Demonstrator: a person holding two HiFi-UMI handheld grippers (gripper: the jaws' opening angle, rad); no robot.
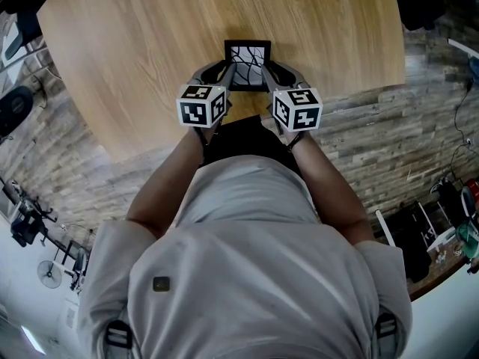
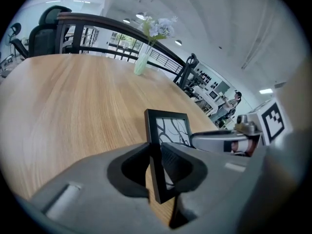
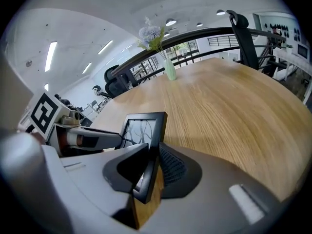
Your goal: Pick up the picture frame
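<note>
Item: picture frame (image 1: 248, 64), upright, seemingly just clear of worktop (image 1: 150, 43). Left claw (image 2: 155, 161) pinches its left edge, right claw (image 3: 152, 168) its right. Step: lifting. Next: raise both evenly.

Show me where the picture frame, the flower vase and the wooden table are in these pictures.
picture frame (image 1: 248, 57): head view, middle of its patterned picture.
flower vase (image 2: 141, 65): left gripper view, its pale green body.
wooden table (image 1: 150, 43): head view, bare part of its top.
</note>
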